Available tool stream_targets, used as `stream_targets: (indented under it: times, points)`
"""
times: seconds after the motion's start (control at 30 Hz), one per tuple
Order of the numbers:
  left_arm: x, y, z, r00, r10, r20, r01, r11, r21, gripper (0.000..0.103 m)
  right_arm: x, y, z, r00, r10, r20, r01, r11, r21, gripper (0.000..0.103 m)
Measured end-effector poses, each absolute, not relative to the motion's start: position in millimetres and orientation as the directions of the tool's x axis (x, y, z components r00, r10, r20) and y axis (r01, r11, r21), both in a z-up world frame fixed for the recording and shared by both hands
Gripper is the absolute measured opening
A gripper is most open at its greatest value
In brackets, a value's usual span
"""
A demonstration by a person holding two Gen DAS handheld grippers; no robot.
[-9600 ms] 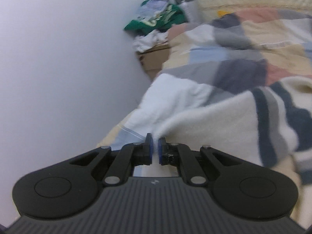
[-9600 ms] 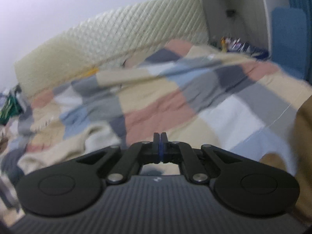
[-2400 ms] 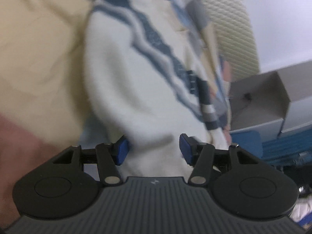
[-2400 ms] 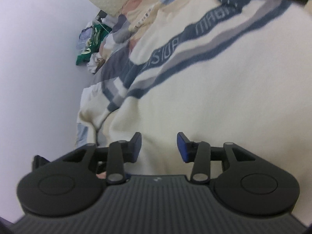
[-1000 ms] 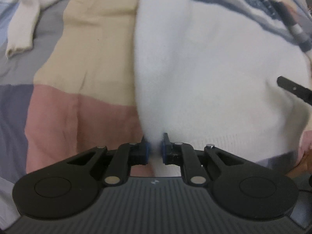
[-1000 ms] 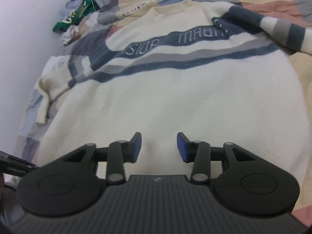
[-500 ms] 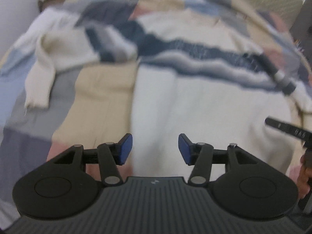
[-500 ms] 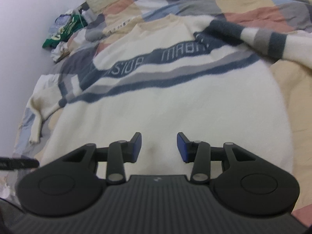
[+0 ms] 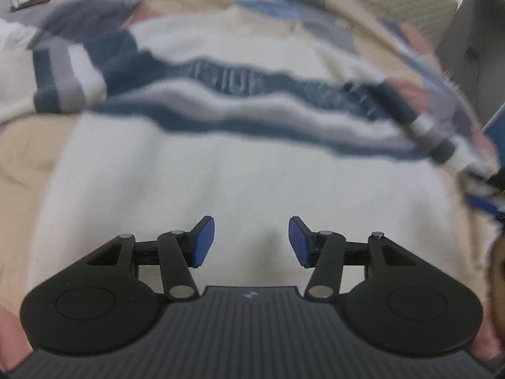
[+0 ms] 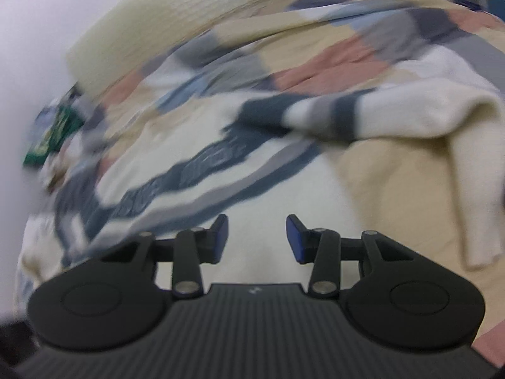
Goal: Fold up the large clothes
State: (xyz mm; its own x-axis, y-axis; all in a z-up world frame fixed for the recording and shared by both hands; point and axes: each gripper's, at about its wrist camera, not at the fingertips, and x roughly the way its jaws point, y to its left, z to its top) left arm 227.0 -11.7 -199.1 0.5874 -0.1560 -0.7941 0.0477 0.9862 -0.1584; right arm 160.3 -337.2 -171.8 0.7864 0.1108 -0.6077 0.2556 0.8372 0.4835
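both grippers hang empty, jaws apart. just ahead of the left gripper (image 9: 251,241) lies the sweater (image 9: 240,186), spread flat on the quilt (image 10: 394,186). ahead-right of the right gripper (image 10: 254,237), a sleeve (image 10: 372,120) probably runs rightward; blur makes it uncertain. the right gripper looks nearer it.

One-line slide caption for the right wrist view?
Open right gripper above a cream striped sweater spread on a patchwork blanket.
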Motion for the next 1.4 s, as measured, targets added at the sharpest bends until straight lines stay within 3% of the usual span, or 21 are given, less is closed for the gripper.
stream_targets:
  times: [0.03, 0.1, 0.23, 0.4, 0.7, 0.93, 1.23, 1.3, 1.4]
  points:
    - [229, -12, -208, 0.583, -0.125, -0.803, 0.041, 0.991, -0.125, 0.058, 161, -349, -173, 0.794, 0.091, -0.601, 0.288, 0.814, 0.504, 0.07]
    - [231, -12, -213, 0.58, -0.132, -0.804, 0.056, 0.991, -0.123, 0.058, 164, -370, -175, 0.802, 0.048, -0.596, 0.352, 0.767, 0.536, 0.079]
    - [220, -7, -208, 0.596, -0.142, -0.79, 0.061, 0.989, -0.132, 0.058, 177, -415, -184, 0.8, -0.027, -0.599, 0.479, 0.631, 0.611, 0.082]
    - [209, 5, -208, 0.595, -0.157, -0.788, 0.034, 0.985, -0.171, 0.058, 188, -463, -225, 0.811, 0.0, -0.585, 0.558, 0.305, 0.772, 0.081]
    - [217, 15, -205, 0.608, -0.179, -0.774, -0.023, 0.97, -0.242, 0.058, 199, -527, -268, 0.85, -0.13, -0.511, 0.517, 0.016, 0.856, 0.082]
    - [224, 24, -206, 0.597, -0.235, -0.767, -0.041, 0.946, -0.322, 0.058, 218, -573, -215, 0.934, -0.186, -0.305, 0.345, 0.243, 0.907, 0.083]
    - [228, 15, -210, 0.592, -0.236, -0.77, -0.019, 0.952, -0.306, 0.058, 225, -609, -153, 0.991, -0.116, -0.062, 0.118, 0.582, 0.805, 0.082]
    - [229, 12, -211, 0.593, -0.225, -0.773, -0.01, 0.958, -0.286, 0.058, 222, -610, -164, 0.98, -0.16, -0.118, 0.192, 0.614, 0.765, 0.082]
    - [228, 8, -212, 0.597, -0.211, -0.774, -0.004, 0.964, -0.266, 0.058, 220, -630, -208, 0.957, -0.15, -0.25, 0.291, 0.448, 0.845, 0.083]
